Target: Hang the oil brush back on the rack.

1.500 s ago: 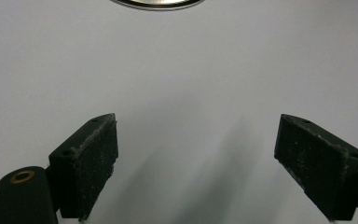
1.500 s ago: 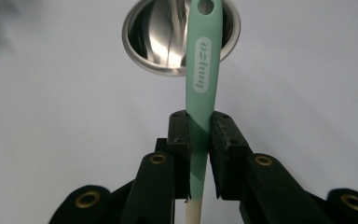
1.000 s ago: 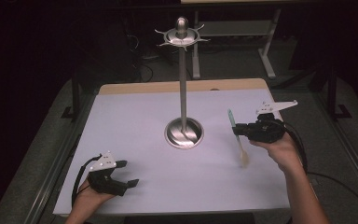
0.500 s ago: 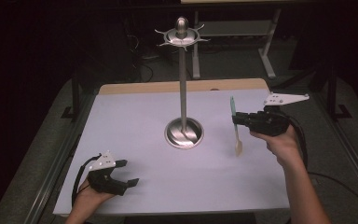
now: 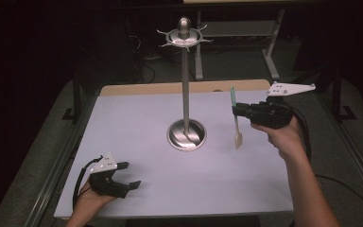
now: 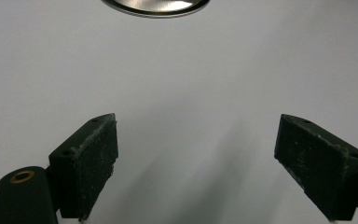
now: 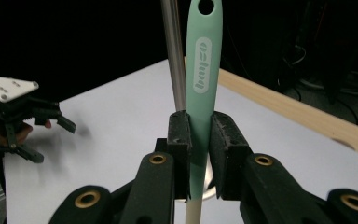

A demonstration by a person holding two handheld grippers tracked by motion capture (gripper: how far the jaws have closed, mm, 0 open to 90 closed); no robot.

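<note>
Spatula (image 5: pixel 236 118) hangs upright over the worktop (image 5: pixel 137 118), right of the stand (image 5: pixel 186 94), pinched by the right gripper (image 5: pixel 237 111); the left gripper (image 5: pixel 130 175) rests near the front edge, jaws spread. Left gripper view: stand base (image 6: pixel 156 4) cut off at the top. Right gripper view: jaws clamp the mint handle (image 7: pixel 201 70), blade hidden below; pole (image 7: pixel 173 51) just behind.

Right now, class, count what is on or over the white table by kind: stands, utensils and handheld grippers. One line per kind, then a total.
Metal stand: 1
Mint-handled utensil: 1
Handheld grippers: 2, the left gripper and the right gripper
Total: 4
</note>
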